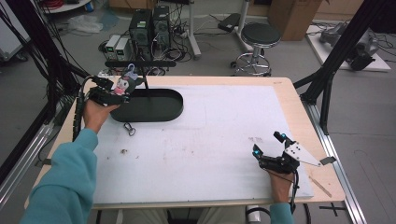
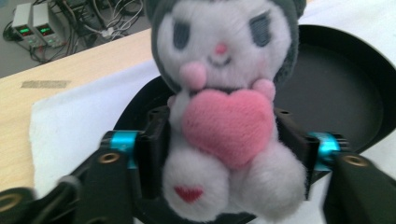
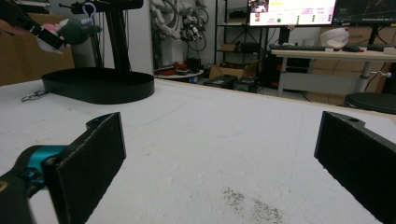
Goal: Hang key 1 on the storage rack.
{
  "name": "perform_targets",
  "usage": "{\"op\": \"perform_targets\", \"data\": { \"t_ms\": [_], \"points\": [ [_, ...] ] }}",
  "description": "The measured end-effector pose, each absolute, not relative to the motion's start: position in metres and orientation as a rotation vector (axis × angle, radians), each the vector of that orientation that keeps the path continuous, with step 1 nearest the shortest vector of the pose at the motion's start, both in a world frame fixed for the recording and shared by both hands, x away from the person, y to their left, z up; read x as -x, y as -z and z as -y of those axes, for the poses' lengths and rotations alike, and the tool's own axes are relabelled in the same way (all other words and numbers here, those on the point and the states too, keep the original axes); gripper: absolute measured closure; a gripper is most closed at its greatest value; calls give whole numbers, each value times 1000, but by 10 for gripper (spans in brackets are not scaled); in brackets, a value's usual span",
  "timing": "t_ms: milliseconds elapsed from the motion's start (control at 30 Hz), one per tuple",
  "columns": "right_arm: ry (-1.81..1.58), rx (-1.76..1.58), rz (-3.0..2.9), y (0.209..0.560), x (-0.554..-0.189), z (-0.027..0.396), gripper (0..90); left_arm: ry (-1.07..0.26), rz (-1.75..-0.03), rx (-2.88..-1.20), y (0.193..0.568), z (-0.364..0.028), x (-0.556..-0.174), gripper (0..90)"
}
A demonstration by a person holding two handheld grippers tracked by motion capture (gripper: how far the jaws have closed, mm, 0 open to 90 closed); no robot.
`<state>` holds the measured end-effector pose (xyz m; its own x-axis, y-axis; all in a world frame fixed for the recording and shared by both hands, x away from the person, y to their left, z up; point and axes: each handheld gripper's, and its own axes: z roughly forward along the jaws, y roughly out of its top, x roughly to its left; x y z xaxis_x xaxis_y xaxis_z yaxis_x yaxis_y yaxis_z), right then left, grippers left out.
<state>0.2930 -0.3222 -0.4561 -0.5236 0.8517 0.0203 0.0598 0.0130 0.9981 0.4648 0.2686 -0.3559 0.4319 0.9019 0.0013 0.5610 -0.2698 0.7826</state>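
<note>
A grey and white plush toy (image 1: 124,85) (image 2: 219,116) with a pink heart sits upright between the jaws of my left gripper (image 1: 122,91) (image 2: 222,140), over the left end of a black oval stand base (image 1: 156,106). The black pads (image 2: 156,140) stand close beside its sides without visibly squeezing it. Its pale loop (image 1: 132,70) reaches up to the stand's black crossbar (image 1: 140,63). My right gripper (image 1: 267,143) (image 3: 219,140) rests open on the white mat at the front right, with nothing between its jaws. The right gripper view has the plush toy (image 3: 74,29) far off at the upper left.
A small metal clasp (image 1: 129,128) (image 3: 31,96) lies on the white mat (image 1: 201,140) just in front of the base. The stand's post (image 3: 116,37) rises from the base. Beyond the table's far edge are a black stool (image 1: 259,35) and computer boxes (image 1: 149,28).
</note>
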Motion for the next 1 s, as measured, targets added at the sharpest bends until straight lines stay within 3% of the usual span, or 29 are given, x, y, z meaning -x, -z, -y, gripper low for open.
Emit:
{"op": "perform_targets", "data": {
  "t_ms": [67,100,133,233,600,1000],
  "points": [
    [-1576,-942,-1651,456,-293,322,12,-606,-1172,-1936,355,-270,-464,123],
    [-1576,-942,-1651,456,-293,322,12,-659,-1161,-1923,356,-269,-464,123],
    [-1573,-944,-1653,456,-293,322,12,-694,-1158,-1898,355,-269,-461,27],
    [-1574,-946,-1651,456,-294,322,12,-694,-1065,-1797,352,-272,-452,17],
    [-1568,-939,-1651,456,-294,322,12,-717,-916,-1697,337,-280,-411,17],
    [-1566,-944,-1651,456,-293,322,12,-697,-806,-1611,358,-295,-353,17]
  ]
}}
